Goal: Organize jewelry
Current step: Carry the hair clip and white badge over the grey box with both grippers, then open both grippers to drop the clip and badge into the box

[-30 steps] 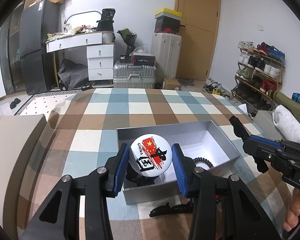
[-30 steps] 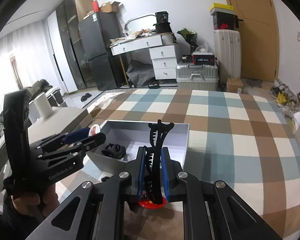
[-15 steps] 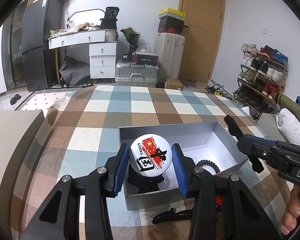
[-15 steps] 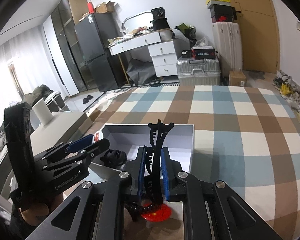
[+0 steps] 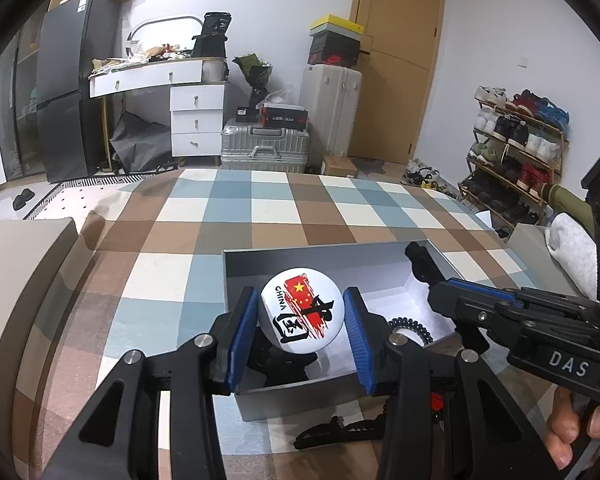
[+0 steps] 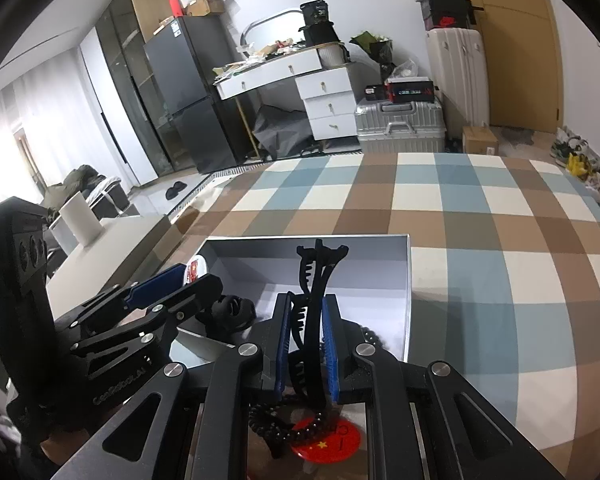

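My left gripper (image 5: pixel 302 326) is shut on a round white badge (image 5: pixel 301 317) with a red flag and "CHINA" print, held over the near left end of the open grey box (image 5: pixel 260 260). My right gripper (image 6: pixel 306 334) is shut on a black hair claw clip (image 6: pixel 314 292), held over the box (image 6: pixel 410 280) near its front wall. It shows in the left wrist view (image 5: pixel 440 292) at the box's right side. Inside the box lie a black coiled hair tie (image 5: pixel 414 326) and a black hair accessory (image 6: pixel 232 308).
A red badge (image 6: pixel 332 442) and a black beaded bracelet (image 6: pixel 276 426) lie on the checkered cloth (image 5: pixel 260 208) in front of the box. Another black clip (image 5: pixel 340 426) lies there too. A beige cushion edge (image 5: pixel 16 280) borders the left.
Both grippers have moved forward over the box with their objects still held. The box now appears closer and lower in both views.
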Tool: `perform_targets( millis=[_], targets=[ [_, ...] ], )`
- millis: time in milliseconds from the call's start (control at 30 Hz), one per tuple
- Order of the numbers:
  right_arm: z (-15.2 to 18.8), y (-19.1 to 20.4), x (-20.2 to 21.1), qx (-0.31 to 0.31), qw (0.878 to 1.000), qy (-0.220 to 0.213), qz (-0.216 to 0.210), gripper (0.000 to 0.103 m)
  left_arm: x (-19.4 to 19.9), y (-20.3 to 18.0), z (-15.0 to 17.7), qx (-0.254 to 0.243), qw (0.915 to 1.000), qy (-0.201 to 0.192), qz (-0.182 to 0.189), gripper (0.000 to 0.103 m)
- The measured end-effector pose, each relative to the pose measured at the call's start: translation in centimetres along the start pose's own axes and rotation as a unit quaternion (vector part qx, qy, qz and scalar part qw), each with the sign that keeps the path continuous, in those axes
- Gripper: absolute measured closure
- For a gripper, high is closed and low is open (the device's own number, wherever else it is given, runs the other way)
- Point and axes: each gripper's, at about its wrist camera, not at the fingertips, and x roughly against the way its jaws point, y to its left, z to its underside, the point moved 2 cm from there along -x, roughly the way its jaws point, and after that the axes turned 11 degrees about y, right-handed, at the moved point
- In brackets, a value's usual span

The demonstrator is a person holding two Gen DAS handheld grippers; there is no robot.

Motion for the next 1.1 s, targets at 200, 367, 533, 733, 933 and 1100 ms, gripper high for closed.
perform_targets(
  millis=[200, 367, 533, 733, 933, 1100],
  targets=[
    [-0.1, -0.3, -0.3, -0.005, 1.000, 0.003, 0.001, 0.088, -0.4, -0.5, 0.3, -0.015, 0.9998, 0.006, -0.009, 0.066],
    [-0.1, -0.2, -0.3, -0.006, 1.000, 0.003, -0.002, 0.086, -0.5, -0.5, 0.3, -0.016, 0.9998, 0.007, -0.004, 0.066],
    [-0.1, -0.1, 0.4, -0.003, 1.000, -0.006, 0.001, 0.086, -0.3, -0.4, 0.3, -0.010, 0.9999, 0.001, 0.005, 0.066],
    [0.5, -0.2, 2.0, -0.004, 1.000, -0.016, 0.013, 0.050, -0.3, -0.5, 0.4, -0.009, 0.9999, 0.002, 0.009, 0.066],
    [1.6, -1.1, 3.5, -0.013, 0.999, -0.025, 0.028, 0.030, -0.4, -0.9, 0.5, -0.016, 0.9997, 0.008, 0.017, 0.065],
    [2.6, -2.4, 3.5, -0.033, 0.999, -0.002, 0.037, 0.030, -0.7, -1.3, 0.6, -0.022, 0.9992, 0.025, 0.021, 0.060]
  ],
)
